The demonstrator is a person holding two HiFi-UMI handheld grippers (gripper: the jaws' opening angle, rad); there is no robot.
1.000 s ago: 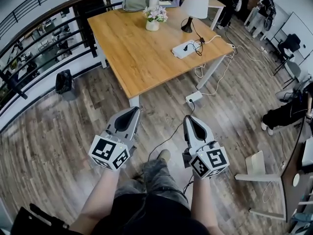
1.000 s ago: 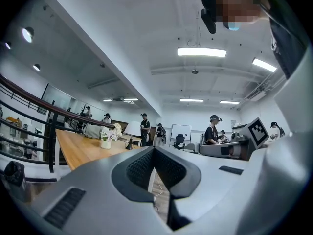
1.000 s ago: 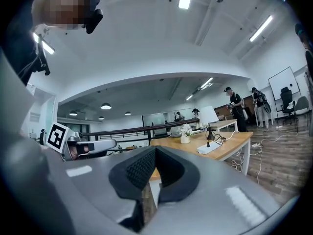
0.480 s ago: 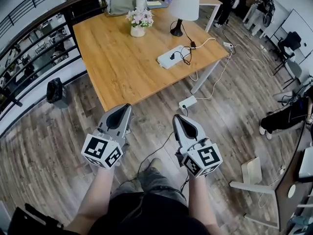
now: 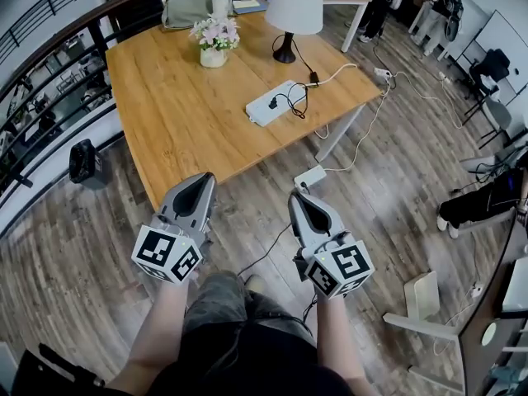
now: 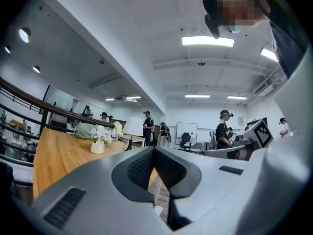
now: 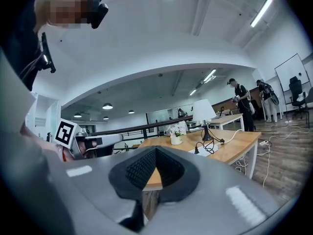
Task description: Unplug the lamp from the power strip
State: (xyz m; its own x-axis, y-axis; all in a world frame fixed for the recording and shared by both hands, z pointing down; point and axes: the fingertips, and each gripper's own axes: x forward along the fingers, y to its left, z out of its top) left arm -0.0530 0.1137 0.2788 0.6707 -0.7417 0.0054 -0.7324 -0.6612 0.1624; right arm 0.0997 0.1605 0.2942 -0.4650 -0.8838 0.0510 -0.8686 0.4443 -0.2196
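Observation:
The lamp [image 5: 293, 8] with a white shade and black base stands at the far side of the wooden table [image 5: 181, 114]. Its black cord [image 5: 294, 99] loops to a white power strip [image 5: 271, 104] lying near the table's right edge. Both grippers hang short of the table's near corner, over the floor. My left gripper [image 5: 196, 186] is shut and empty, and so is my right gripper [image 5: 297, 199]. The right gripper view shows the lamp [image 7: 204, 112] and the power strip [image 7: 205, 151] ahead of the shut right gripper [image 7: 155, 150]. In the left gripper view the left gripper [image 6: 154, 148] points past the table edge [image 6: 54, 153].
A vase of flowers [image 5: 212, 40] stands on the table left of the lamp. A second white power strip [image 5: 310, 176] lies on the floor by the table leg, with cables trailing right. A black bin [image 5: 82, 160] sits by the railing. A person [image 5: 483, 198] sits at the right.
The table, lamp and power strip have come nearer and shifted left in the head view. Both grippers keep the same shut pose in front of me.

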